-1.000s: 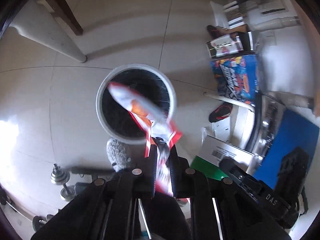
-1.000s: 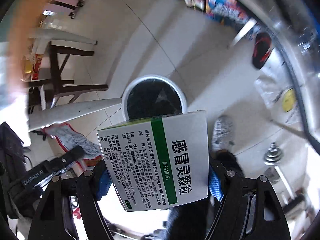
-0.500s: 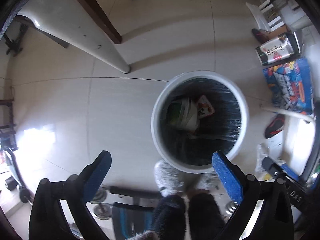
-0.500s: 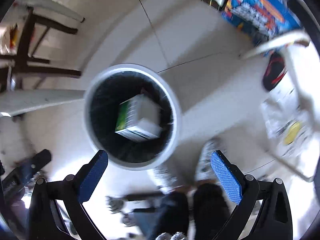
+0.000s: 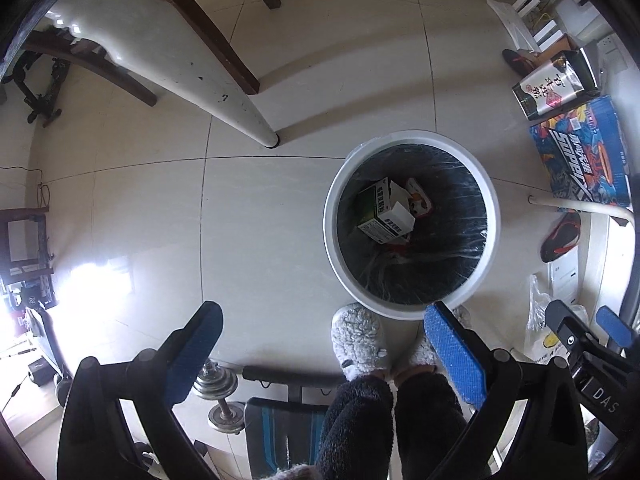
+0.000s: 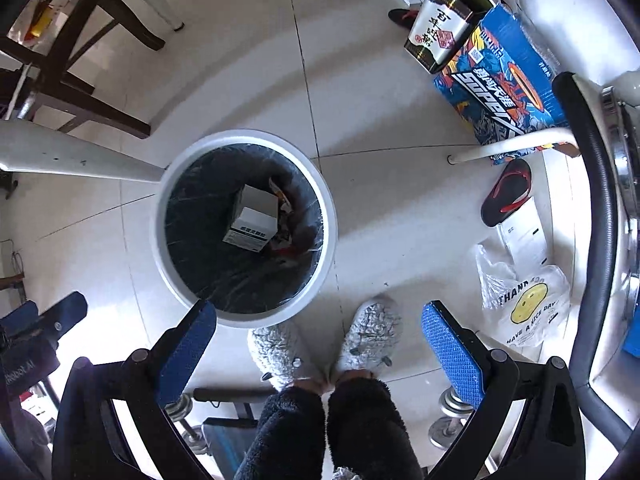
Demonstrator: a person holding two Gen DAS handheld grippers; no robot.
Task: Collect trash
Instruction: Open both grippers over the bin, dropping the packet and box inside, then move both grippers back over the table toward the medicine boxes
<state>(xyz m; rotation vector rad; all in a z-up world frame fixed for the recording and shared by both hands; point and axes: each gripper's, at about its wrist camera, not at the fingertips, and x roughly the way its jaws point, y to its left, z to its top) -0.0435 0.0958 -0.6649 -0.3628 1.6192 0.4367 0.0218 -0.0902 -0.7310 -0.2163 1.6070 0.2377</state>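
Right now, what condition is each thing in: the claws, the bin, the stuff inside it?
Left claw: open, holding nothing.
Right claw: open, holding nothing.
Trash bin: upright on the floor, no lid, lined with a dark bag.
Medicine box: lying tilted inside the bin.
Snack wrapper: crumpled inside the bin, beside the box.

Snack wrapper [image 6: 285,216] mostly hidden behind medicine box [image 6: 253,219], dumbbell [image 5: 219,394] half covered

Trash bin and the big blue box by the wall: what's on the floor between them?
Right wrist view: just bare tile between the trash bin and the blue box.
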